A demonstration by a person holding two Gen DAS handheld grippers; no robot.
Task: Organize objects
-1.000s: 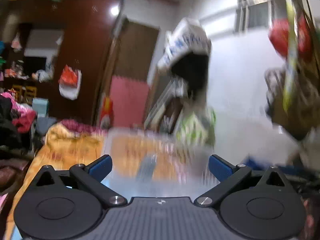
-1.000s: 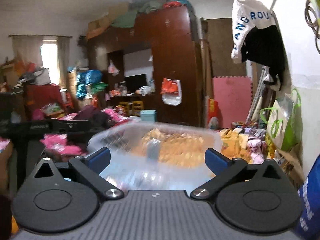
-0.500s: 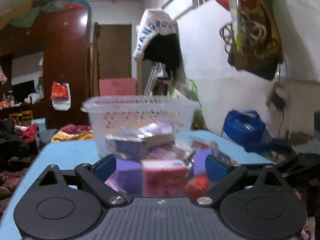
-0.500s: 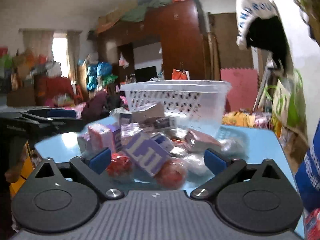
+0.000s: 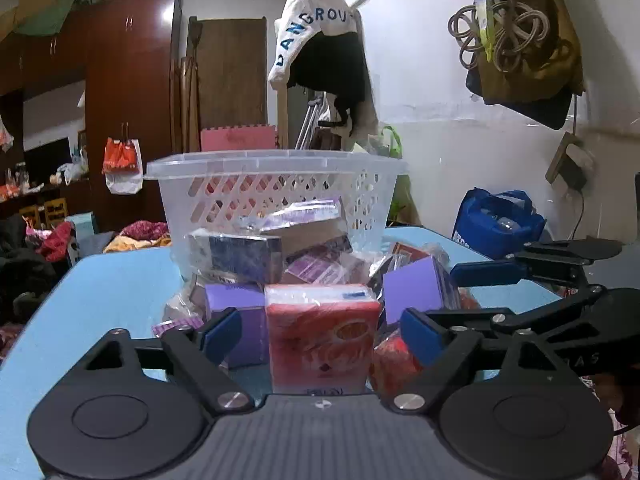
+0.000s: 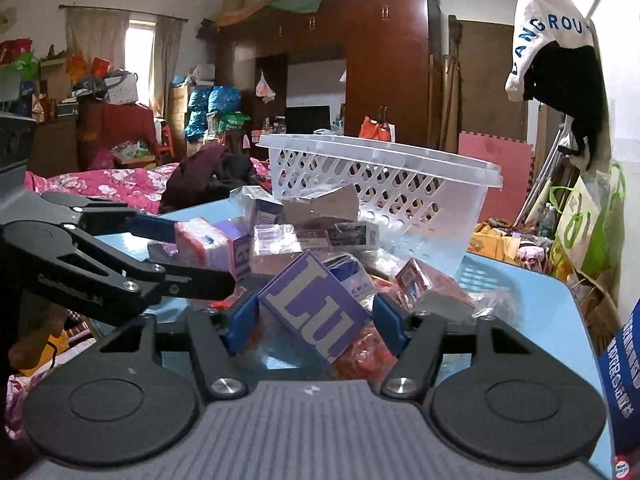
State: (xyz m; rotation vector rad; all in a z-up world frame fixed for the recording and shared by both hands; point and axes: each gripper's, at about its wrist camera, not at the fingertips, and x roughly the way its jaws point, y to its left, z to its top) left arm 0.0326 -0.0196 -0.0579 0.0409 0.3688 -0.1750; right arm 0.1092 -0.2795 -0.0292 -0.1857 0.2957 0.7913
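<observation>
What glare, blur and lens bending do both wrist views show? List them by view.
Left wrist view: sharp, no motion blur; glare streak on the wardrobe; fisheye bows the wall and rounds the dark corners; film on the red box glints. Right wrist view: the window is blown out; the basket rim bows; the purple box up close stays readable.

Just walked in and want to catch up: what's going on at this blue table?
A person holding a gripper in each hand is sorting a pile of small packaged boxes on the blue table, in front of a clear plastic basket. The left gripper has its jaws closing around a red-pink box, with gaps showing on both sides. The right gripper is closing its jaws on a tilted purple box, right at its corners. Nothing is lifted yet.
</observation>
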